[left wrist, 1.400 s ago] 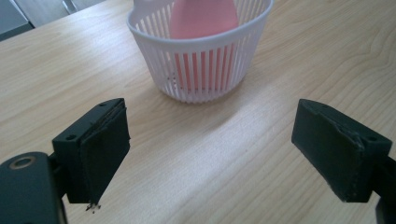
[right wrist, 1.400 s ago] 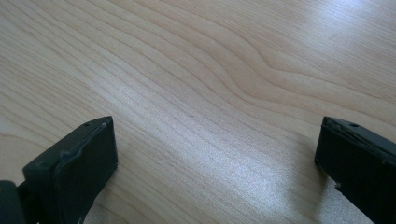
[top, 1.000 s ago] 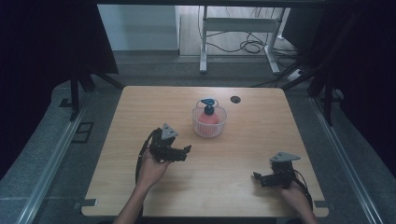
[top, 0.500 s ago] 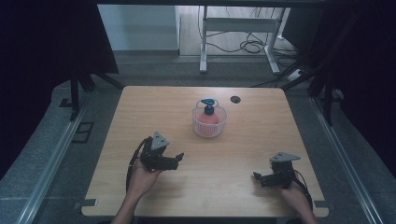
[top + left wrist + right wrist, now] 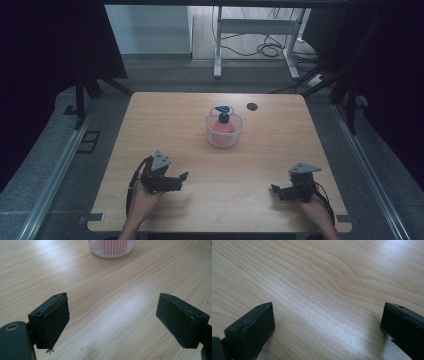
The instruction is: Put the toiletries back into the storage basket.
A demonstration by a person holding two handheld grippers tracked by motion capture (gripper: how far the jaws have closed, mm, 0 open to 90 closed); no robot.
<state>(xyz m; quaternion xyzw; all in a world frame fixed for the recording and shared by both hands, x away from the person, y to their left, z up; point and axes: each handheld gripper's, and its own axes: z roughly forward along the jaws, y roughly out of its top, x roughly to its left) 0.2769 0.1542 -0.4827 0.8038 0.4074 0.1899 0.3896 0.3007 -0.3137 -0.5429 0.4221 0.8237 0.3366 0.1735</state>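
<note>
**Hovering grippers, both empty, flank a basket**

Resting low over the near-left of the wooden table point(image 5: 280, 130), the left gripper point(image 5: 181, 178) has its jaws spread wide with nothing between them; ahead of it, mid-table and well apart, stands the white slatted basket point(image 5: 223, 134) holding a pink bottle point(image 5: 223, 125) with a blue pump top point(image 5: 223, 110); no lettering is legible; at near-right, the right gripper point(image 5: 276, 190) gapes equally wide, empty.

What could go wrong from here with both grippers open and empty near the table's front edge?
The basket is light and stands free, so a one-sided push from the left gripper may slide or tip it. The bottle rises above the rim and could topple out. The right gripper sits far off.
</note>
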